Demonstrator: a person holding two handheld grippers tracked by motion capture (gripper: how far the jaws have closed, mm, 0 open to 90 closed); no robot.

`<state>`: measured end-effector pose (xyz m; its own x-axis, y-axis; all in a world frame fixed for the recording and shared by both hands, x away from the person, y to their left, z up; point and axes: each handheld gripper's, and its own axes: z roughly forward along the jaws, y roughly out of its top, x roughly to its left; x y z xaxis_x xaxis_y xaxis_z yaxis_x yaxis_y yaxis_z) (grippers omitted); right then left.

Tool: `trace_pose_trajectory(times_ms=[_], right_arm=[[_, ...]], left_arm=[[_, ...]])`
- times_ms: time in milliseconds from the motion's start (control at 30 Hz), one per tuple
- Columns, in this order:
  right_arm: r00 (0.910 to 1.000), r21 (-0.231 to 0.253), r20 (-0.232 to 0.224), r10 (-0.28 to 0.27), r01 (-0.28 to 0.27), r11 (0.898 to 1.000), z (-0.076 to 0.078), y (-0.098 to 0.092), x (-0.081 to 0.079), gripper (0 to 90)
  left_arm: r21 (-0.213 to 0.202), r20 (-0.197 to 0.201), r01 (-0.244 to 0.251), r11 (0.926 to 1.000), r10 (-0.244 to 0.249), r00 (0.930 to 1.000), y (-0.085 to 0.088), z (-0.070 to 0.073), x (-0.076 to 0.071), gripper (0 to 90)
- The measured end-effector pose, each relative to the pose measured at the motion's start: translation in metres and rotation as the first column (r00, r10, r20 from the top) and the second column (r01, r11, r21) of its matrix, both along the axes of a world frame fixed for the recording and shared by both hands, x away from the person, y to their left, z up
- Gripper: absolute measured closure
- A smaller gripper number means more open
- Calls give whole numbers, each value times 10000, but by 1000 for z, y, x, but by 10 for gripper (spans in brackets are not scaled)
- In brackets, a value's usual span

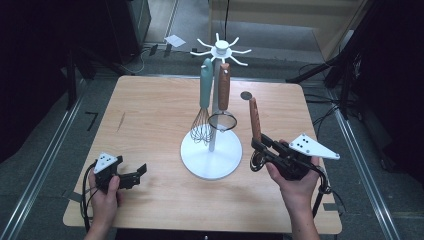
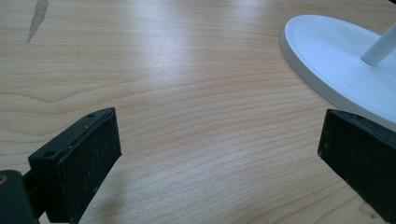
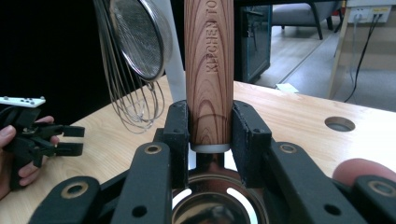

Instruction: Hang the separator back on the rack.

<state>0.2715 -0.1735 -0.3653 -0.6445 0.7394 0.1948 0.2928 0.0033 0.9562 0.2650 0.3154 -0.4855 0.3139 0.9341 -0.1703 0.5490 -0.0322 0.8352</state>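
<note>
- Grip on the right: the right gripper (image 1: 261,145) had its jaws clamped on the lower end of a wooden-handled utensil (image 1: 255,120), one pad pressed against each side of the handle in the right gripper view (image 3: 209,79).
- The handle stood close to upright above the jaws, with lettering stamped along its grain; a white collar sat at its base just below the pads.
- Beneath the jaws, a shiny metal head (image 3: 217,205) with slots hung from the same utensil, seen from above in the right gripper view.
- In the high view the utensil was held off the table (image 1: 150,120), just to the right of the white rack (image 1: 212,155), apart from its round base.
- Two other tools hung from the rack's spoked top: a teal-handled whisk (image 1: 204,100) and a wooden-handled strainer (image 1: 223,95), side by side and near the post.
- The left gripper (image 1: 136,174) rested low at the table's near left corner, held in the person's left hand (image 1: 106,192).
- Its jaws stood wide apart with nothing between them, bare wood showing in the gap in the left gripper view, and the edge of the rack's base (image 2: 336,65) lay ahead to one side.
</note>
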Motion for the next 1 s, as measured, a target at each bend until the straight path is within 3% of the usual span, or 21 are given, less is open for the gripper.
trace_pose_trajectory(times_ms=[1000], right_arm=[[9971,264,726,219,-239,9994,30,11,2,712]], left_arm=[[43,69,1,10000,-1,10000,-1,0,0,0]])
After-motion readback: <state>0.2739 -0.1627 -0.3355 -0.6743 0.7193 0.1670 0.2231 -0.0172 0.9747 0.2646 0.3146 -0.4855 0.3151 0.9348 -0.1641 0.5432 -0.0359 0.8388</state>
